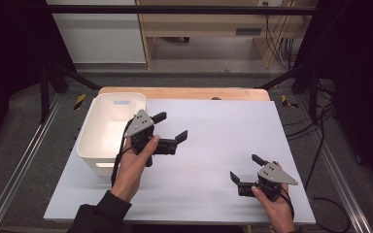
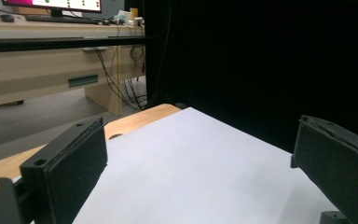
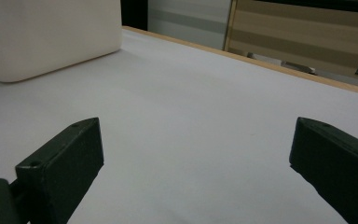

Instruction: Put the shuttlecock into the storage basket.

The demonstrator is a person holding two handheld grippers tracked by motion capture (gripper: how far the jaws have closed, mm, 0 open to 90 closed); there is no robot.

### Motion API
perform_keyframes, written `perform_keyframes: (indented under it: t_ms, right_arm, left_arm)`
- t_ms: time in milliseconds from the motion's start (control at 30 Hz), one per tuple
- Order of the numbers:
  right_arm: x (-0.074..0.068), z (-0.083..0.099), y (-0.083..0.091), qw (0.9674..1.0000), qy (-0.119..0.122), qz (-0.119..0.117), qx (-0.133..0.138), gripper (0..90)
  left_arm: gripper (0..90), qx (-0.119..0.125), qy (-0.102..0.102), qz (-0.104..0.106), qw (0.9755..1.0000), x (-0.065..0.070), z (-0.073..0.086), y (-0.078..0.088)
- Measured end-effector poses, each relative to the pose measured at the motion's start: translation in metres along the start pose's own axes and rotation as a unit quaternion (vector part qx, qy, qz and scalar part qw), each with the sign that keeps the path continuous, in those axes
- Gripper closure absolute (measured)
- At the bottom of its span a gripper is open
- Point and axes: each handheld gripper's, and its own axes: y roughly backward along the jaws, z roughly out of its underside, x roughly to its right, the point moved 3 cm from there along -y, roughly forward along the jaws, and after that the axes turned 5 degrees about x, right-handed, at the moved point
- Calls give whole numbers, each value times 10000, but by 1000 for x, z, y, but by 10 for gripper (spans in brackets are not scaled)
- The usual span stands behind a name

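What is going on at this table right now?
A person holds a two-jaw gripper in each hand over a pale sheet on the table. The left gripper hovers beside a white bin, jaws open and empty. The right gripper sits near the table's front right, also open, holding nothing.

place: probably a lab | signs: black-curtained metal frame (image 1: 175, 8), loose cables (image 1: 278, 43), desk monitor (image 2: 51, 4)

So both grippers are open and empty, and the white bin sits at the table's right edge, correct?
Not quite. The bin sits at the table's left edge, as the high view shows. The left gripper and right gripper are indeed open and empty.
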Motion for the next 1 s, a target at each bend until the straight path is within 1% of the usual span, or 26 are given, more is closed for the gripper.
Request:
perform_keyframes:
  t_ms: [67,133,367,467,700,1000]
  right_arm:
    - [0,0,0,10000,9,-2,2,29]
    - [-1,0,0,10000,7,-3,-6,29]
    - [0,0,0,10000,11,6,2,29]
    - [0,0,1,10000,12,8,3,29]
    - [0,-1,0,10000,12,5,7,29]
    - [0,-1,0,10000,16,0,8,29]
  left_arm:
    - [23,-20,-51,20,10000,4,2,0]
    - [23,-32,-39,73,10000,8,4,0]
    - [22,-38,-11,134,9999,16,12,3]
    - [22,-43,2,133,9999,19,15,5]
    - [22,-90,-88,139,9998,25,21,8]
    - [22,-128,-114,143,9998,30,30,14]
